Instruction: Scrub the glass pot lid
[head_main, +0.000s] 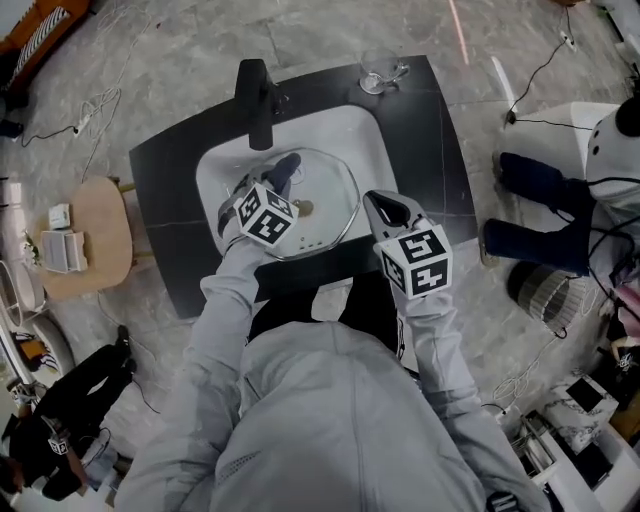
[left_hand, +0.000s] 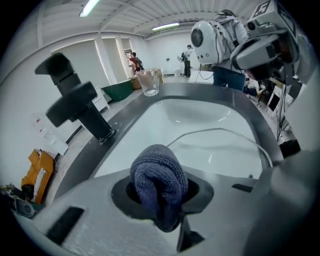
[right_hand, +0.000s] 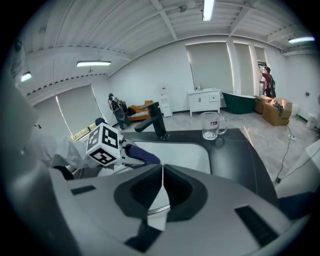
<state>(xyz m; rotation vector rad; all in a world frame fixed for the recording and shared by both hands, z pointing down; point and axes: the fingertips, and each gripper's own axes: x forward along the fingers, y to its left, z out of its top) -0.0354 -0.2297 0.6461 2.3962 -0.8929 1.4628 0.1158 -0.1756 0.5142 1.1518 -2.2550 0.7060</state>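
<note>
The glass pot lid (head_main: 325, 190) lies in the white sink (head_main: 225, 165), its knob near the middle. My left gripper (head_main: 280, 178) hangs over the lid's left part, shut on a bunched dark blue cloth (head_main: 284, 167) (left_hand: 158, 182). The lid's metal rim (left_hand: 220, 131) curves just beyond that cloth. At the lid's right edge, my right gripper (head_main: 373, 203) (right_hand: 162, 190) has its jaws shut together, and the lid's rim (right_hand: 159, 209) shows in the gap under them. From the right gripper view I see the left gripper's marker cube (right_hand: 105, 144) and the cloth (right_hand: 142, 154).
A black faucet (head_main: 258, 100) (right_hand: 156, 120) stands at the sink's far side. A glass mug (head_main: 378, 75) (right_hand: 211, 125) sits on the dark counter (head_main: 425, 130) at the back right. A round wooden stool (head_main: 95, 235) with small items stands left of the counter.
</note>
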